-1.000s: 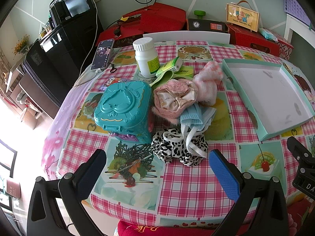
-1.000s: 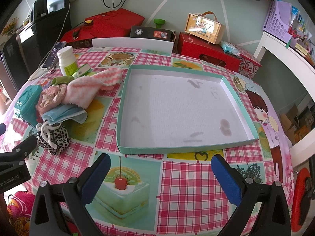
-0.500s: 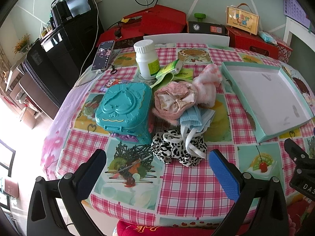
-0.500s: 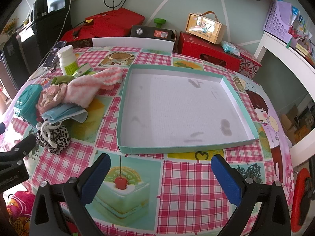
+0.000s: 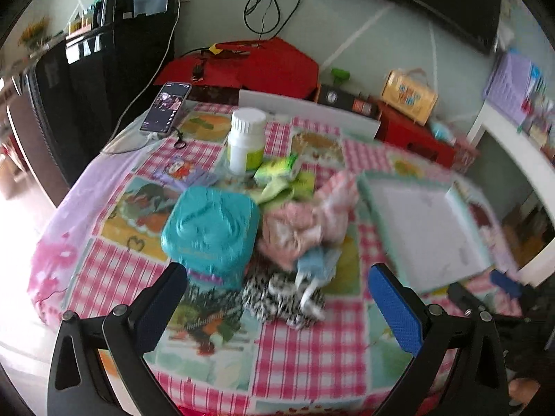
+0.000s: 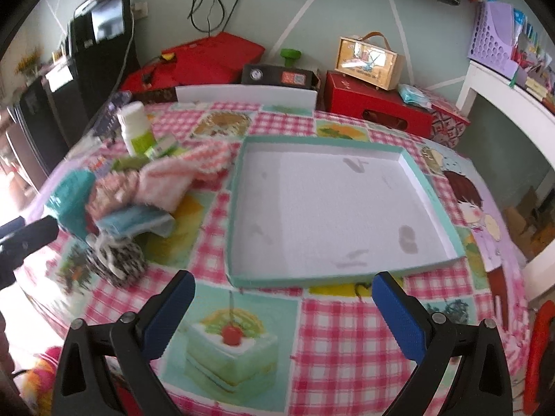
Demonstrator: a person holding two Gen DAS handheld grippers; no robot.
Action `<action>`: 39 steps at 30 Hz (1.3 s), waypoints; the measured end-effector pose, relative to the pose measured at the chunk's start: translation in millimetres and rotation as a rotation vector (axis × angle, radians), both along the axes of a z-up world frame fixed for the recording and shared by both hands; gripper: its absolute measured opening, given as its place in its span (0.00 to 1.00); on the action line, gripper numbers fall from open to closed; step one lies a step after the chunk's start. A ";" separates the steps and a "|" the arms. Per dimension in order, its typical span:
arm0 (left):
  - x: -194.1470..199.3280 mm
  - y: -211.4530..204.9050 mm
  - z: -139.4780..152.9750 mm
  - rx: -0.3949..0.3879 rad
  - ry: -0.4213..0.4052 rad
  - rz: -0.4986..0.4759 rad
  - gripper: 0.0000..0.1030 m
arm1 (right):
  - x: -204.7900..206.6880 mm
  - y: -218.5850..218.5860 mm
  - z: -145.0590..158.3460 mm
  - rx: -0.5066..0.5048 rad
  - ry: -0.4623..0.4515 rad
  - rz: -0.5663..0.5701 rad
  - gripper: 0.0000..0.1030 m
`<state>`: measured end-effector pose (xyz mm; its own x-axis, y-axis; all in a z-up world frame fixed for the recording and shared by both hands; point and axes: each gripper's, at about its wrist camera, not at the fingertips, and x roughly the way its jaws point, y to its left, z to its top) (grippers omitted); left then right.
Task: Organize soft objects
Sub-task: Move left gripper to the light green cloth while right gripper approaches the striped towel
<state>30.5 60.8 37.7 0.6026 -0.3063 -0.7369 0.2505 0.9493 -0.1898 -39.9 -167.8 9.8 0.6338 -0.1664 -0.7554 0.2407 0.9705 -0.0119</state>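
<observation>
Soft pile (image 5: pixel 305 228) sits left of tray (image 6: pixel 239 208); left gripper (image 5: pixel 277 294) and right gripper (image 6: pixel 282 301) both spread, holding nothing.

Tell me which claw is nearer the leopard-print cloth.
Left. The left claw hangs open right in front of the leopard-print cloth, the cloth between its fingers in view. The right claw is open before the teal tray, the cloth off to its left.

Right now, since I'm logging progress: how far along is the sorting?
Nothing looks done: the tray holds nothing. Nothing is in hand: the left gripper and right gripper are both open. All the soft pile is left, heaped beside the teal box.
</observation>
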 end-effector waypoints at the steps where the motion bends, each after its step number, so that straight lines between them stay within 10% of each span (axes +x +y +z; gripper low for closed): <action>1: 3.9 1.1 2.6 -0.014 0.000 -0.004 1.00 | 3.2 0.4 3.9 0.009 -0.010 0.007 1.00; 22: 101.8 -16.4 9.2 0.076 0.173 -0.149 0.94 | 118.7 38.4 3.3 0.124 -0.009 0.252 0.89; 39: 195.5 -52.1 -67.4 0.162 0.567 -0.149 0.75 | 182.5 32.0 -40.2 0.288 0.111 0.280 0.73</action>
<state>226.0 8.7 -29.7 0.0619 -0.2145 -0.9748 0.2853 0.9397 -0.1886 142.6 -135.7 -30.4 0.5370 0.2287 -0.8120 -0.0202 0.9658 0.2587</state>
